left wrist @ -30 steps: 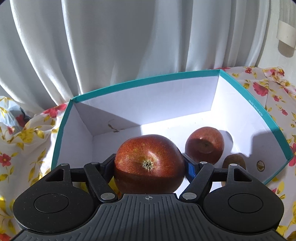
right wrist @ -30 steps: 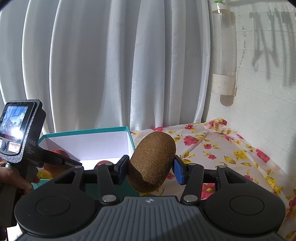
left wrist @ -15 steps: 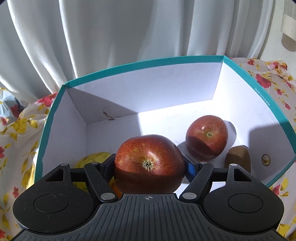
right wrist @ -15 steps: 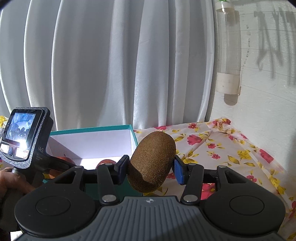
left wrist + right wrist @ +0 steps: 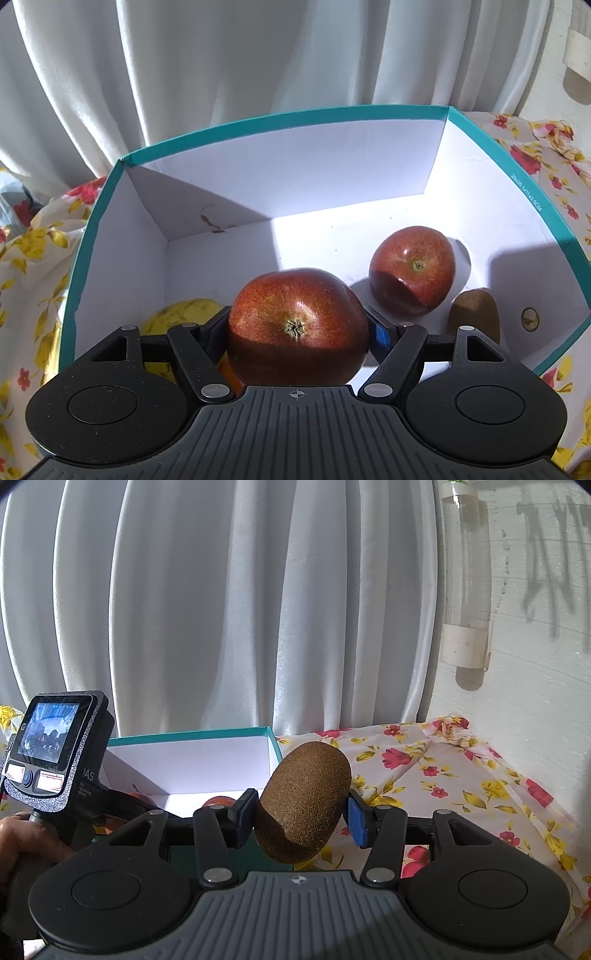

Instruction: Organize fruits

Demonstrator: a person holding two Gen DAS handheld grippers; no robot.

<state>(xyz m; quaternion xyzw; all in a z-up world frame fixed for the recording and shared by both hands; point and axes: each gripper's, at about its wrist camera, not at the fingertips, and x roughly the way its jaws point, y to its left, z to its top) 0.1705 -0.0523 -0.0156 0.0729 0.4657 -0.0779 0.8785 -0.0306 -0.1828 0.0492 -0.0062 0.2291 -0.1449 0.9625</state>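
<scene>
Left wrist view: the left gripper (image 5: 297, 332), angled steeply down over the teal-rimmed box (image 5: 258, 125), clamps a red apple (image 5: 295, 325) between its jaws. Inside lie a second apple (image 5: 412, 271), a kiwi (image 5: 474, 312) by the right wall and a yellow fruit (image 5: 181, 314); the far floor is open.

Right wrist view: the right gripper (image 5: 301, 812), tilted gently down, grips a brown kiwi (image 5: 304, 806) beside the box's corner, above the floral cloth (image 5: 443, 775). A hand (image 5: 18, 842) holds the other device.

- White curtain (image 5: 229, 609) hangs in folds behind everything.
- Floral cloth (image 5: 443, 775), red and yellow blooms on white, covers the worktop.
- Clear plastic tube (image 5: 467, 572) is fixed upright on the white wall (image 5: 535, 683), just right of the curtain.
</scene>
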